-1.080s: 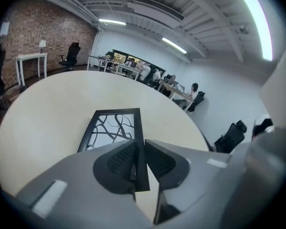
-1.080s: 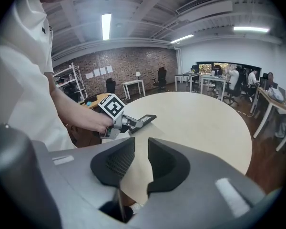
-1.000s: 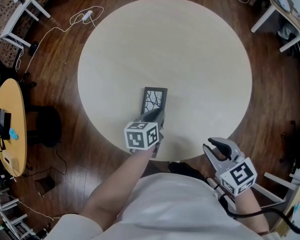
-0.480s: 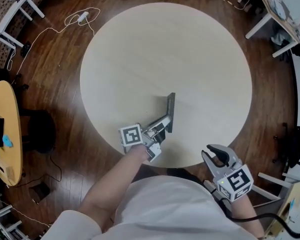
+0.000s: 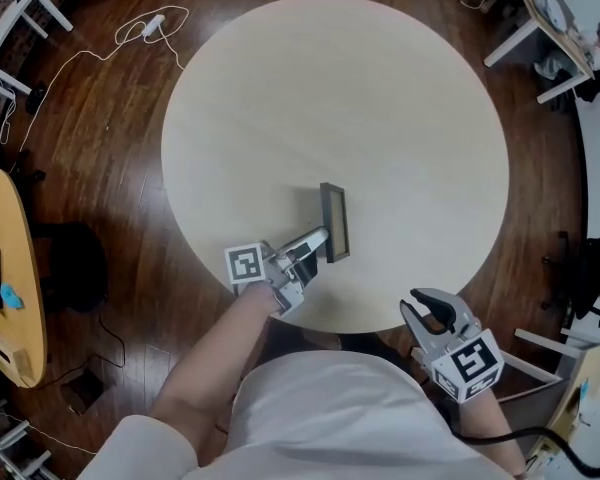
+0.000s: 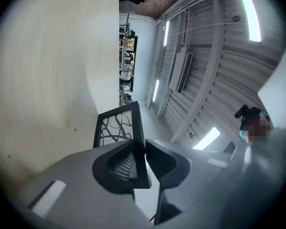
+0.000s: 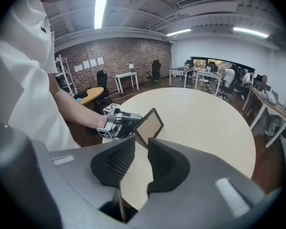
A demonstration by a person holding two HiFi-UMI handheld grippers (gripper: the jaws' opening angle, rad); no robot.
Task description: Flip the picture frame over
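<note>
The picture frame [image 5: 334, 222] stood up on edge on the round table [image 5: 380, 98], a little toward 6 o'clock from the table's middle. From your head view it appeared almost edge-on, as a narrow dark bar running from 12 to 6 o'clock. Its glazed face with the branching pattern [image 6: 117, 130] turned toward your left gripper's camera, and its plain tan back [image 7: 150, 125] faced your right gripper. No view showed whether its lower edge touched the tabletop.

Your left gripper [image 5: 318, 240] reached in from 7 o'clock of the frame and lay nearly level. Its jaws [image 6: 144, 144] pinched the frame's near edge between them, both pads against the dark moulding, and they were opening as they did so. The marker cube [image 5: 245, 264] sat behind it at the table's rim, with your forearm [image 5: 220, 348] trailing off toward 7 o'clock.

Your right gripper [image 5: 427, 308] hung well apart from the frame at its 4 o'clock, just off the table's edge and pointing down toward the tabletop. Its jaws [image 7: 140, 151] stood a narrow gap apart with nothing in them.

Around the table lay dark wood floor [image 5: 100, 168]. A white cable [image 5: 110, 53] looped at 11 o'clock and a yellow-topped side table [image 5: 10, 258] sat at 9 o'clock.
</note>
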